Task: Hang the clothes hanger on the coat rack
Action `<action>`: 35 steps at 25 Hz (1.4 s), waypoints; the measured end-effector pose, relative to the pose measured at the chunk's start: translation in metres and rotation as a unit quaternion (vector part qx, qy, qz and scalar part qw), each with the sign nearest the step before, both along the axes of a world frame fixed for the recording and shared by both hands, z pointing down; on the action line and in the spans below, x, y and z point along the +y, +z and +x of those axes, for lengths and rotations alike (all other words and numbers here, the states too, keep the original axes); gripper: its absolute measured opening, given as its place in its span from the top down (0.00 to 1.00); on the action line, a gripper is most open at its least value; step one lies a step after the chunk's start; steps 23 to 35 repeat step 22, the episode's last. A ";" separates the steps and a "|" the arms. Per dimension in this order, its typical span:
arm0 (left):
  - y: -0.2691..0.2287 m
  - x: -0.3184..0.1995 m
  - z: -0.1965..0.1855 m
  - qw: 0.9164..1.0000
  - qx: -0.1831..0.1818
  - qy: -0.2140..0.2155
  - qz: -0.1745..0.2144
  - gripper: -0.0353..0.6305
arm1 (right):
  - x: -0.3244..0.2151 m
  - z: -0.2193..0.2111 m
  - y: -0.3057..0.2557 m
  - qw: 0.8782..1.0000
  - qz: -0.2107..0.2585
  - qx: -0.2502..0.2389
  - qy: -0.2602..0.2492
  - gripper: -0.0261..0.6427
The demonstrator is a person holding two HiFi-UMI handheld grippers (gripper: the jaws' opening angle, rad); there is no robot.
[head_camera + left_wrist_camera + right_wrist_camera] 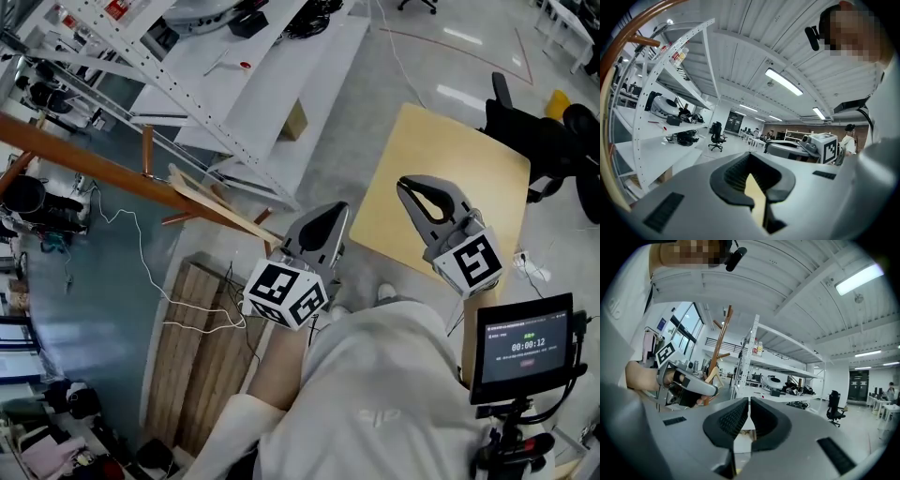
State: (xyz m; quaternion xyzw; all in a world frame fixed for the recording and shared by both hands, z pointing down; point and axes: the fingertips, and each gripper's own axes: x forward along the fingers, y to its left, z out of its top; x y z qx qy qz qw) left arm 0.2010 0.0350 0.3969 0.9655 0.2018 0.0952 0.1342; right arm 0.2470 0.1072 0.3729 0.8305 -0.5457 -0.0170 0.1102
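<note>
Both grippers are empty. The right gripper point(405, 184) has its jaws pressed together on nothing, clear in its own view. The left gripper point(339, 208) looks closed at the tips too; the pale wedge in its gap reads to me as the tan table point(441, 159) behind, not a held thing. Both sit near me over the table edge, well apart from the rack. The coat rack point(103, 169) is the brown pole slanting across the left. The clothes hanger point(202, 190), pale wood, lies right against the pole near its pegs. The right gripper view shows it hanging beside the pole on the far left. I can't tell if the hook is really over a peg. My call: the hanging step looks done, or nearly done, since the hanger is at the rack and nothing is gripped. Next I'd check the hook's seat. If it's off, I reach left, spread one gripper, pinch the hanger body and lift the hook onto a peg, minding the shelf frame close by.
</note>
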 end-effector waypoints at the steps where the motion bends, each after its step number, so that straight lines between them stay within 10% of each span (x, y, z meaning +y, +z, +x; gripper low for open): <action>1: 0.003 0.002 0.000 1.000 -0.003 0.004 -0.004 0.94 | 0.000 -0.001 0.002 1.000 0.002 0.000 0.002 0.92; 35: 0.021 0.000 -0.007 1.000 -0.009 0.000 -0.015 0.94 | -0.016 -0.004 0.032 0.999 0.005 -0.033 0.003 0.92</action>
